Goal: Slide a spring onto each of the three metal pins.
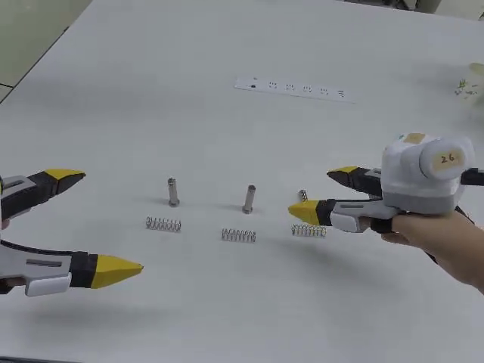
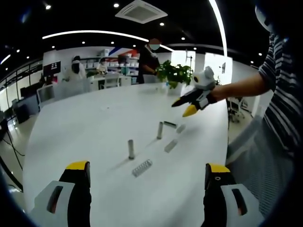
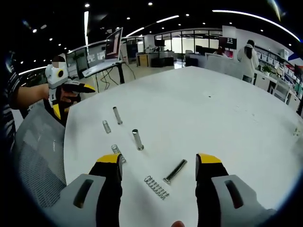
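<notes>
A: Progress?
B: Zero of three. Springs [image 1: 239, 235] flat on table [image 1: 227, 45], beside pins [image 1: 249, 199], not on them.
A: Orientation?
B: Long axis along the row. Nearest spring [image 3: 156, 187] just ahead of right gripper [image 3: 159, 163], jaws spread, empty. Left gripper [image 1: 112, 221] spread too, well back.
A: Pins upright?
B: Two, yes. Third pin [image 3: 175, 171], just ahead between right jaws, probably tipped over; hard to tell.

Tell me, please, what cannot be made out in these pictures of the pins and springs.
Rightmost pin: head view, base covered by the right tool's yellow tip.
Left tool: head view, body cut off by the left edge.
Power strip: head view, markings too small to read.
Farthest spring: left gripper view, blurred, coils unclear.
</notes>
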The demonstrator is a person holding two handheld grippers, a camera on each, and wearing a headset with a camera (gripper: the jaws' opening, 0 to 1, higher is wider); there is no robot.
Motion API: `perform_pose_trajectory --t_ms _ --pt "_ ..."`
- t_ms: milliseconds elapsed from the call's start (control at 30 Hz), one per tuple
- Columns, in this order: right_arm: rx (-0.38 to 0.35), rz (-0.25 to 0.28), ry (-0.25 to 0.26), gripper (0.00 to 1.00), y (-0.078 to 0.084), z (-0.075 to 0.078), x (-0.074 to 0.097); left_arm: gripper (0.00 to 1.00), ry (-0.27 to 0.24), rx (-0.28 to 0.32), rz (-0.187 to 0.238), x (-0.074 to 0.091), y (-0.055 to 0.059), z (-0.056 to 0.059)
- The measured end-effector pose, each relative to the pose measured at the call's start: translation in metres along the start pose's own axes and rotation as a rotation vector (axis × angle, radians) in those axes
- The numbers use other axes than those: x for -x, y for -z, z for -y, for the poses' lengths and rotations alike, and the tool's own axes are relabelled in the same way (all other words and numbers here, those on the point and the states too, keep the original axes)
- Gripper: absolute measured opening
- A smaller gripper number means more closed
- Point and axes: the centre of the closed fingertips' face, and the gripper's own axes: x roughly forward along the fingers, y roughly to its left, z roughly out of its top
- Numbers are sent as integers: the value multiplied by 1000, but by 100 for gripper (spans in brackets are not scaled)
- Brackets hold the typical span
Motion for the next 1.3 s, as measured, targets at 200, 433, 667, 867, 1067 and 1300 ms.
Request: perform_pose_trajectory --t_ms 200,433,667,867,1067,1300 --pt "-10 -56 9 56 5 8 -11 98 -1 4 0 0 0 1" --pt "-75 -113 25 45 15 19 -19 98 -3 7 -2 1 1 0" --pt "-132 -137 46 36 21 28 -25 98 4 7 -5 0 2 2" --pt "-172 -174 54 28 28 30 -34 98 8 4 -6 -2 1 3" --pt "-207 -215 66 25 40 32 -40 98 6 8 -6 -2 2 3" --pt "-256 -232 84 20 45 36 -43 98 4 14 -9 0 4 2"
